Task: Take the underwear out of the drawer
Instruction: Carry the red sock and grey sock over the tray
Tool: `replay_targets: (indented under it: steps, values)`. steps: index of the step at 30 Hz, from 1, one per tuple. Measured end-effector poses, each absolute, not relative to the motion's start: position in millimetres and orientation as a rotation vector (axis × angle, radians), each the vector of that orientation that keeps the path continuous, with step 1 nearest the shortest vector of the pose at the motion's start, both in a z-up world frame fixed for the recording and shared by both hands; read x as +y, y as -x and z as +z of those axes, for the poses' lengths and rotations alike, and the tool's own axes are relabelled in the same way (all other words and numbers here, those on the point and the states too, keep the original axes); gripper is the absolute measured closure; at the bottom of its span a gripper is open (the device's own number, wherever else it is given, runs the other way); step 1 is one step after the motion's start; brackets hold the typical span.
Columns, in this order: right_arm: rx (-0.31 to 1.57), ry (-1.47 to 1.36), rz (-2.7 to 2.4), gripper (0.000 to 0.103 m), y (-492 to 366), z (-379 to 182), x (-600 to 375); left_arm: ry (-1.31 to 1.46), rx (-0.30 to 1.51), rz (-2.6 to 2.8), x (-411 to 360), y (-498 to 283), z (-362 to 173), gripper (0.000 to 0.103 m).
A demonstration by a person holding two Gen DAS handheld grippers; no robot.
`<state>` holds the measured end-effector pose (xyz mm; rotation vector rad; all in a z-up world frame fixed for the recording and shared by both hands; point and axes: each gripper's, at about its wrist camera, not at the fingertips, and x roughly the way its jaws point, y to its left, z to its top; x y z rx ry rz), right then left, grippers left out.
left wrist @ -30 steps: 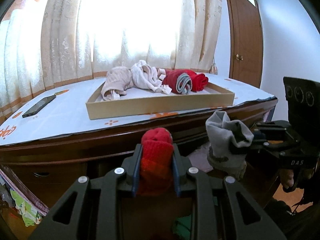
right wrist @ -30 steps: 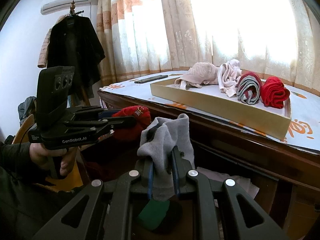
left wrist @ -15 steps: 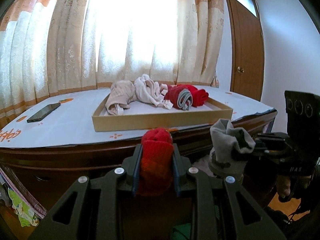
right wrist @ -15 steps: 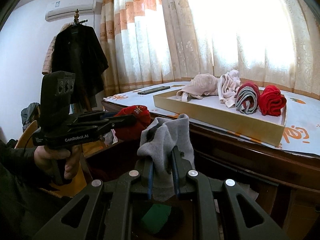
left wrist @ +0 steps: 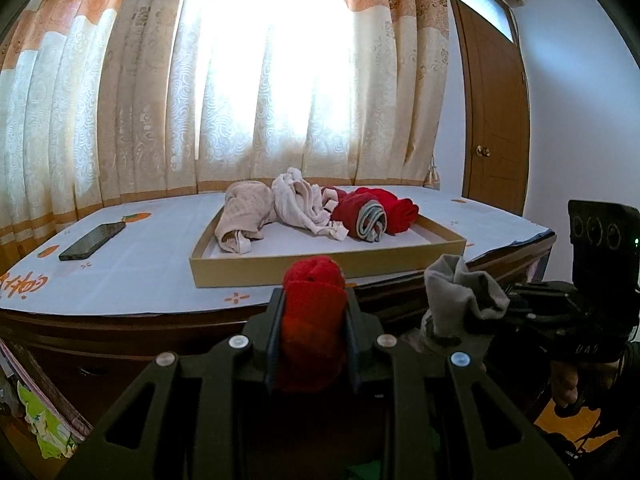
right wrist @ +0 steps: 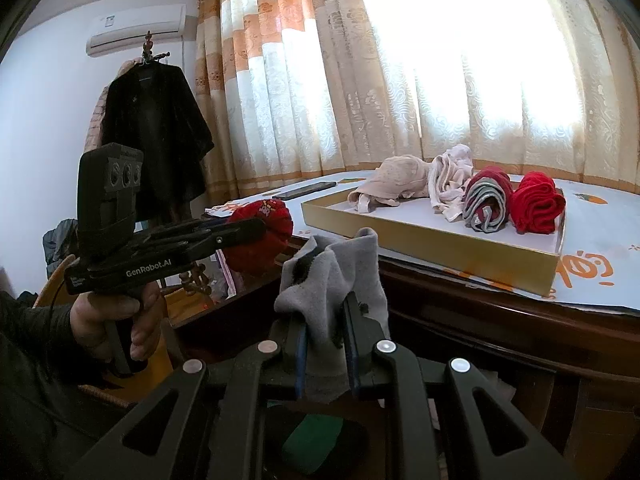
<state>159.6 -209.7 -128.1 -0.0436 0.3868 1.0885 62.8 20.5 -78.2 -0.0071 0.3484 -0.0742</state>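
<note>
Both views have tilted upward since a second ago, showing more curtain, while the grips stay unchanged. Left hand-held gripper (left wrist: 314,334) is clamped on a red rolled garment (left wrist: 314,300); right hand-held gripper (right wrist: 326,330) pinches a grey garment (right wrist: 332,276). Beyond, on the counter (left wrist: 140,272), a shallow cardboard tray (left wrist: 304,270) holds more rolled underwear (left wrist: 376,216), with a phone (left wrist: 92,241) well apart.
</note>
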Motion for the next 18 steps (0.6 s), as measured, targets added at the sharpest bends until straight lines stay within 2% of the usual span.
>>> replay_targets:
  steps: [18]
  values:
    - [0.375, 0.020, 1.066, 0.086, -160, -114, -217, -0.006, 0.361, -0.090, 15, -79, -59, 0.078]
